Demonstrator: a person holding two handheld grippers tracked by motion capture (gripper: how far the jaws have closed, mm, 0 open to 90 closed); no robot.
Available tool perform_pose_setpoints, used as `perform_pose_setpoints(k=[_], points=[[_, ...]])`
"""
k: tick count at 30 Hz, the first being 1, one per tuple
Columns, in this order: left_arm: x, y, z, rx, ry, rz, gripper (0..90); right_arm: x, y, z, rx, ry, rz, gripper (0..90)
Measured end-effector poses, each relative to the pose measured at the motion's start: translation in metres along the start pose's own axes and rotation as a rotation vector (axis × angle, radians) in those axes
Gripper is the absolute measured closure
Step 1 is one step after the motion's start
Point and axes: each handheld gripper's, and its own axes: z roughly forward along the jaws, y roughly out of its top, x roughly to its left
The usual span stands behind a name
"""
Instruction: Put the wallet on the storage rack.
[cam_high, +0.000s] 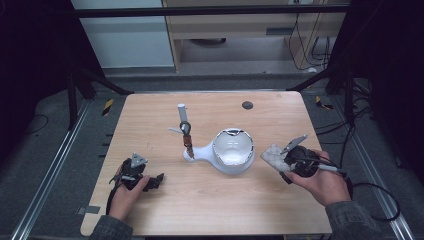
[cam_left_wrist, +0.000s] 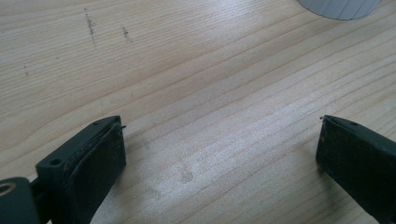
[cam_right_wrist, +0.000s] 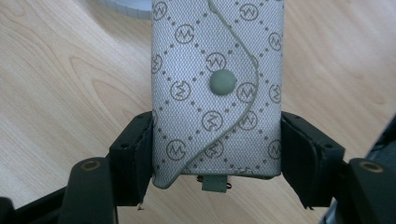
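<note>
A small grey fabric pouch (cam_right_wrist: 217, 88) with a printed monogram pattern and a snap button sits between the jaws of my right gripper (cam_right_wrist: 217, 154), which is shut on its sides. In the high view that pouch (cam_high: 274, 158) is held just above the table, right of a white bowl-shaped holder (cam_high: 231, 152). My left gripper (cam_high: 145, 180) rests at the front left of the table. Its jaws stand wide apart over bare wood in the left gripper view, with nothing between the fingertips (cam_left_wrist: 105, 149).
A thin stand with a clip (cam_high: 186, 132) rises from the white holder's left arm. A small white cylinder (cam_high: 181, 107) stands behind it. A dark round hole (cam_high: 247, 105) marks the wooden table (cam_high: 150, 125) at the back.
</note>
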Motion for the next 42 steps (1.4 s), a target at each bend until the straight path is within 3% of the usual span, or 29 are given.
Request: perform_pose_setpoints(k=[6,16,20,27,38,42], points=[[0.001,0.000,0.000,-0.001,-0.005,0.003,0.6,0.003,0.010,-0.013,0.001,-0.060,-0.032,32.6],[-0.001,-0.001,-0.001,0.001,0.008,-0.006,0.2,0.003,0.028,-0.032,-0.011,-0.101,-0.079,32.6],[-0.002,-0.002,-0.002,-0.005,0.002,-0.011,0.7,0.014,0.044,-0.046,-0.038,-0.140,-0.094,32.6],[-0.002,-0.002,-0.002,-0.005,0.000,-0.009,0.9,0.034,0.059,-0.048,-0.011,-0.152,-0.131,32.6],[-0.002,0.001,0.001,-0.001,0.005,-0.016,0.0,0.032,0.075,-0.042,0.030,-0.158,-0.175,32.6],[-0.002,0.002,0.002,-0.001,0.008,-0.018,0.0,0.037,0.084,-0.043,0.036,-0.170,-0.200,32.6]])
